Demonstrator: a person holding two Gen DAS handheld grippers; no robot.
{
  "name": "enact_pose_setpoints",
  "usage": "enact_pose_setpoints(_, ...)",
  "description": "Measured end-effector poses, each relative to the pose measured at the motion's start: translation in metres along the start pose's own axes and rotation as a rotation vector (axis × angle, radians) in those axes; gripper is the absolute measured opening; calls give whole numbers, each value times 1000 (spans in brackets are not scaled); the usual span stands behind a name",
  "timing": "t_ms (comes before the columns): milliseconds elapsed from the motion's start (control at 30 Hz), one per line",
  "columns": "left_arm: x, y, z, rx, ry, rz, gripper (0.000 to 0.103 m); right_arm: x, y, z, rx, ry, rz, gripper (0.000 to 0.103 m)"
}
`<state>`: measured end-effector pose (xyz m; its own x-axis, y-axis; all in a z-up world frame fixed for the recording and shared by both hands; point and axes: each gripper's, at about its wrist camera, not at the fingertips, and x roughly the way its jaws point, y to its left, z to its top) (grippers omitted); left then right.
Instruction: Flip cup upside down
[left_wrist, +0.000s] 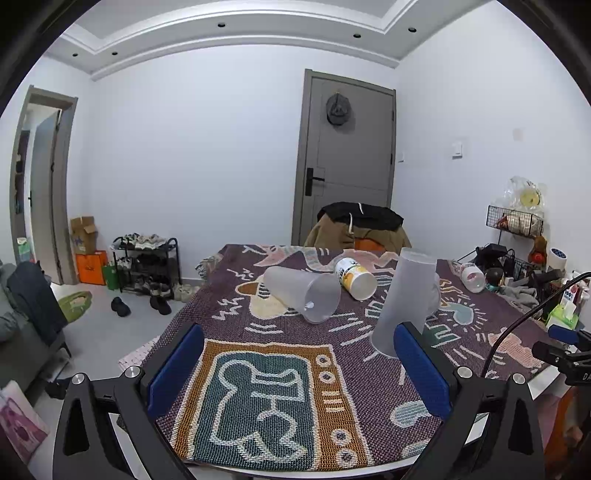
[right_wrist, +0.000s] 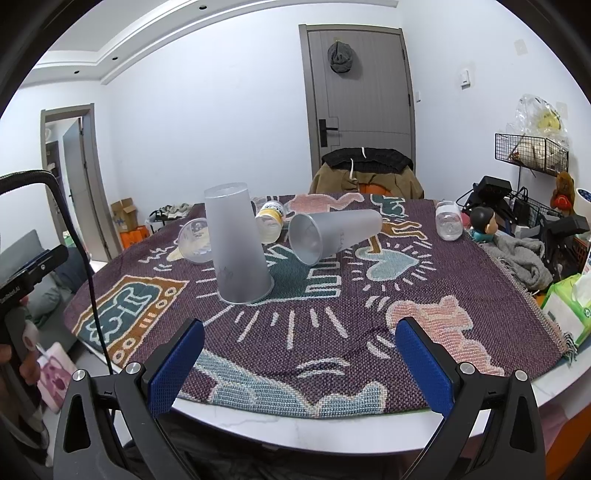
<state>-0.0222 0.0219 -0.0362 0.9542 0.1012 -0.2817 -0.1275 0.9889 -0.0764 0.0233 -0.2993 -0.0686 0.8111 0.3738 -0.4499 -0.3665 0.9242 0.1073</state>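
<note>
A frosted cup (right_wrist: 240, 243) stands upside down on the patterned cloth (right_wrist: 332, 295) that covers the bench (right_wrist: 295, 428), its rim flat on the weave and its closed base up. It sits toward the middle of the bench, left of centre in the right wrist view. In the left wrist view the same cup (left_wrist: 404, 299) rises just beyond the right finger of the left claw (left_wrist: 299, 373), apart from it.

A second frosted cup (right_wrist: 332, 236) lies on its side just behind and to the right, mouth turned toward the near edge. A small clear cup (right_wrist: 195, 240) lies tipped over behind the upturned cup on its left. A yellow-labelled cup (right_wrist: 271, 221) lies on its side farther back, toward the far edge. A clear bottle (right_wrist: 448, 221) lies near the far right corner, beside a small figurine (right_wrist: 484, 223) and a grey cloth (right_wrist: 524, 258).

The right claw (right_wrist: 299, 373) hangs over the near edge of the bench, its blue pads (right_wrist: 177, 369) spread wide apart with nothing between them. The left claw is likewise spread wide and holds nothing, over the near left part of the cloth.
</note>
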Motion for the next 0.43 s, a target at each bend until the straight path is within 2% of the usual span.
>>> enact_pose_setpoints(433, -1, 2, -3, -11, -15, -4, 103, 4, 5, 3, -17, 4, 18, 103)
